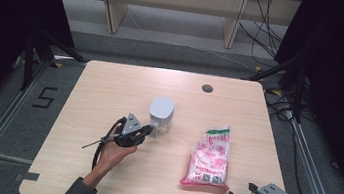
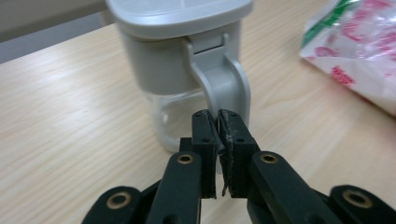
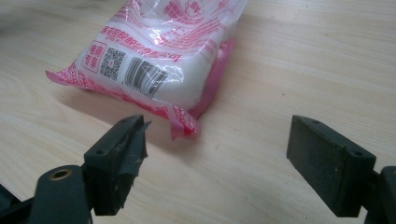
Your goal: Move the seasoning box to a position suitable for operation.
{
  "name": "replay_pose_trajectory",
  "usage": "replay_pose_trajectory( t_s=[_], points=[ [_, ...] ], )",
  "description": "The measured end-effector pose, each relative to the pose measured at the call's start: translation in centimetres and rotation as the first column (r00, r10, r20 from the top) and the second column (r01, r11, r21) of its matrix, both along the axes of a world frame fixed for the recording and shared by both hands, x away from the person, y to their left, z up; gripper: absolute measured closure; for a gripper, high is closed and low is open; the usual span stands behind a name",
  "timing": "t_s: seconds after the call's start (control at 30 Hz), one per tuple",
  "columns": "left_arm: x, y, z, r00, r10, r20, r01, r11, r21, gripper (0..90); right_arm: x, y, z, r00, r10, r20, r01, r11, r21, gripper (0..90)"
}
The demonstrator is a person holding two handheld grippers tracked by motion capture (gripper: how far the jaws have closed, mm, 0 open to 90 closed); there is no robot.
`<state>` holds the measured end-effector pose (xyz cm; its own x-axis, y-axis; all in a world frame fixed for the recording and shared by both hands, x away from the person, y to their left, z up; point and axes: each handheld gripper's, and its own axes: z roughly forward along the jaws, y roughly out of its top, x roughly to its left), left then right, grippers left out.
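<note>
Black jaws of the left gripper [image 2: 218,135] sit nearest the lens, pressed together on the lower part of the grey handle [image 2: 223,86] of the clear plastic jug with a grey lid [image 1: 161,115], which stands upright near the middle of the pale wooden table [image 1: 110,94]. That pinch looks thin and low on the handle, so any lift or pull could let the jug swing, tip or slip free; its lid seems closed, though I cannot tell whether it is latched.

Next in size, the pink-and-white printed plastic bag of white grains [image 1: 210,157] lies flat to the jug's right, well apart. Facing its sealed near corner, the right gripper [image 3: 233,154] hangs spread wide, empty. Grabbing only that flimsy seam could tear it or let the bag sag.
</note>
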<state>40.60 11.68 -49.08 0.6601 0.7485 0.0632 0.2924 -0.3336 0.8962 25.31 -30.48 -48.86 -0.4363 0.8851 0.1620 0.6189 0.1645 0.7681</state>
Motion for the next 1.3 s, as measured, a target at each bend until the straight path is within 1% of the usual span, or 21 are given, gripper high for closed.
replay_pose_trajectory(
  t_s=[0.13,0.2,0.27,0.3,0.4,0.43,0.47,0.5,0.53,0.6,0.63,0.67,0.73,0.87,0.9,0.93,1.1,1.13,1.17,1.27,1.3],
  points=[
    [0.5,0.8,-0.2,0.9992,0.036,-0.017,-0.036,0.9985,-0.041,84.1,0.0,0.0,0.0,0.9999,0.01,-0.002,-0.01,0.9999,-0.009,20.7],
    [0.3,0.8,0.0,0.9989,0.047,-0.009,-0.047,0.9981,-0.04,80.9,0.0,0.1,0.0,1.0,0.004,-0.002,-0.004,1.0,-0.002,20.7],
    [-0.1,0.6,0.3,0.999,0.044,-0.009,-0.045,0.9961,-0.076,68.7,0.0,0.0,0.0,1.0,0.009,-0.004,-0.009,0.9999,-0.007,20.7],
    [-0.2,0.1,0.4,0.9989,0.047,0.002,-0.047,0.9979,-0.046,55.0,0.3,-0.2,-0.1,0.9994,0.032,0.015,-0.032,0.9992,-0.024,20.7],
    [0.1,-0.5,0.2,0.9983,0.056,-0.013,-0.057,0.9973,-0.047,50.7,0.3,-0.2,-0.2,0.999,0.033,0.03,-0.033,0.9991,-0.027,20.7],
    [0.4,-0.7,0.0,0.9978,0.064,-0.019,-0.065,0.9959,-0.063,50.0,0.2,-0.1,-0.1,0.9993,0.025,0.027,-0.024,0.9995,-0.021,20.7],
    [0.8,-1.0,-0.2,0.9975,0.067,-0.024,-0.068,0.9949,-0.075,51.2,0.2,0.0,-0.1,0.9993,0.023,0.028,-0.023,0.9995,-0.022,20.7],
    [1.0,-1.1,-0.4,0.9972,0.069,-0.029,-0.071,0.9948,-0.073,58.5,0.3,-0.2,-0.1,0.9985,0.038,0.039,-0.036,0.9983,-0.046,20.7],
    [1.3,-1.2,-0.6,0.9972,0.07,-0.027,-0.072,0.9946,-0.075,58.5,0.3,-0.2,-0.1,0.9985,0.038,0.039,-0.036,0.9983,-0.046,20.7],
    [1.5,-1.1,-0.7,0.9961,0.084,-0.029,-0.086,0.993,-0.081,67.6,0.3,-0.2,-0.1,0.9986,0.038,0.035,-0.037,0.9984,-0.044,20.7],
    [1.6,-1.0,-0.7,0.9956,0.091,-0.019,-0.093,0.9928,-0.077,68.1,0.3,-0.2,-0.1,0.9987,0.035,0.036,-0.034,0.9985,-0.043,20.7],
    [1.6,-0.6,-0.8,0.991,0.129,-0.033,-0.132,0.9875,-0.086,68.2,0.2,-0.1,-0.1,0.9991,0.039,0.015,-0.039,0.999,-0.02,20.7],
    [1.7,-0.4,-0.9,0.9898,0.14,-0.027,-0.141,0.9867,-0.081,68.3,0.2,-0.1,-0.1,0.9991,0.039,0.013,-0.039,0.999,-0.021,20.7],
    [2.2,0.0,-1.1,0.9796,0.2,-0.015,-0.201,0.9765,-0.078,68.1,0.3,-0.1,-0.1,0.9987,0.045,0.024,-0.044,0.9985,-0.034,20.8],
    [2.3,0.0,-1.1,0.977,0.213,-0.015,-0.213,0.9736,-0.082,68.1,0.0,0.3,0.0,0.9999,0.011,-0.008,-0.011,0.9999,-0.002,20.9],
    [2.4,0.2,-1.1,0.976,0.218,-0.005,-0.218,0.9736,-0.069,68.1,0.0,0.2,-0.1,0.9998,0.02,0.003,-0.02,0.9998,-0.008,21.0],
    [3.3,0.8,-1.6,0.9545,0.298,-0.003,-0.298,0.9523,-0.067,69.2,0.1,0.2,-0.1,0.9995,0.03,0.005,-0.03,0.9995,-0.009,21.1],
    [3.5,0.9,-1.6,0.9539,0.3,-0.003,-0.299,0.9516,-0.069,69.5,0.0,0.3,-0.1,0.9996,0.027,-0.004,-0.027,0.9996,-0.006,21.1],
    [3.6,1.0,-1.5,0.9543,0.299,-0.002,-0.298,0.9525,-0.061,69.8,0.3,0.1,-0.2,0.9984,0.053,0.021,-0.052,0.9984,-0.022,21.1],
    [3.6,1.1,-1.5,0.9574,0.289,-0.003,-0.289,0.9558,-0.056,70.1,0.3,0.1,-0.2,0.998,0.058,0.026,-0.057,0.9981,-0.024,21.3],
    [3.7,1.1,-1.5,0.9579,0.287,-0.01,-0.287,0.9556,-0.068,70.1,0.0,0.4,-0.1,0.9996,0.025,-0.008,-0.025,0.9997,-0.003,21.3]
  ],
)
